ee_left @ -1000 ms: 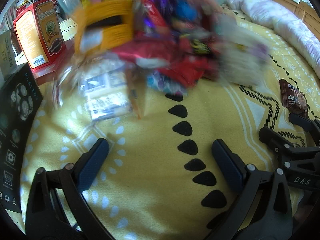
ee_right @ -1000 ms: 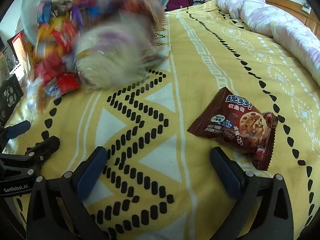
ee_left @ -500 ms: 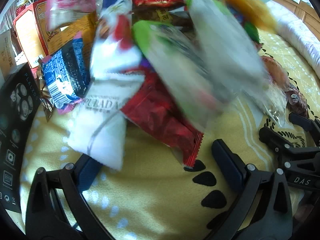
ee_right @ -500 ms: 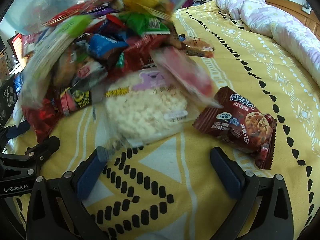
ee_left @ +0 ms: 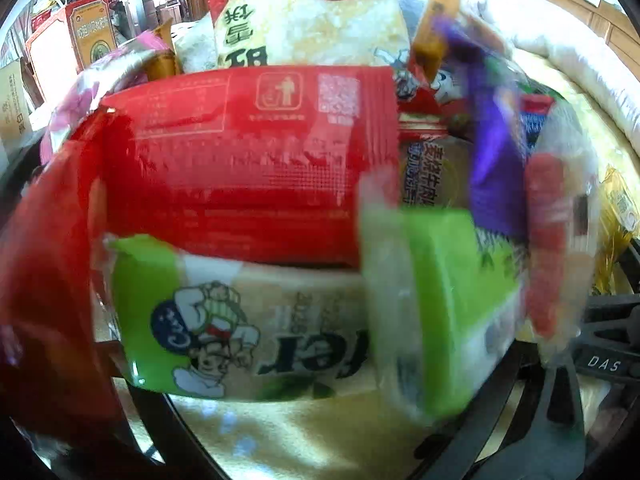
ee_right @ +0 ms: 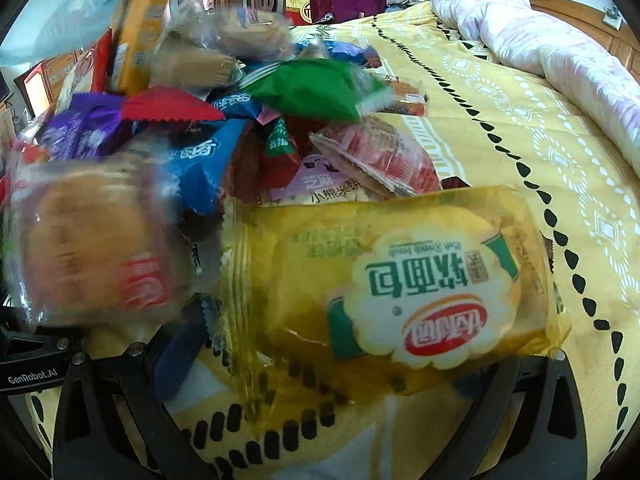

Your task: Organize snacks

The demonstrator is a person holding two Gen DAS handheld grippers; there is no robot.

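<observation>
Vs. 0.5 s ago, the snack pile (ee_right: 224, 128) has spread forward over the yellow bedspread (ee_right: 500, 128) and now fills both wrist views — a red pack (ee_left: 248, 160) and a green-and-white bread pack (ee_left: 224, 320) block the left view, hiding the left gripper's (ee_left: 320, 432) fingertips. A yellow bread pack (ee_right: 384, 292) now lies across the right gripper (ee_right: 340, 400), covering the brown cookie pack seen earlier. Both grippers sit wide open, approx. unchanged in spread, gripping nothing; the right gripper's blue left pad (ee_right: 176, 356) shows at the pile's edge — other pads hidden.
</observation>
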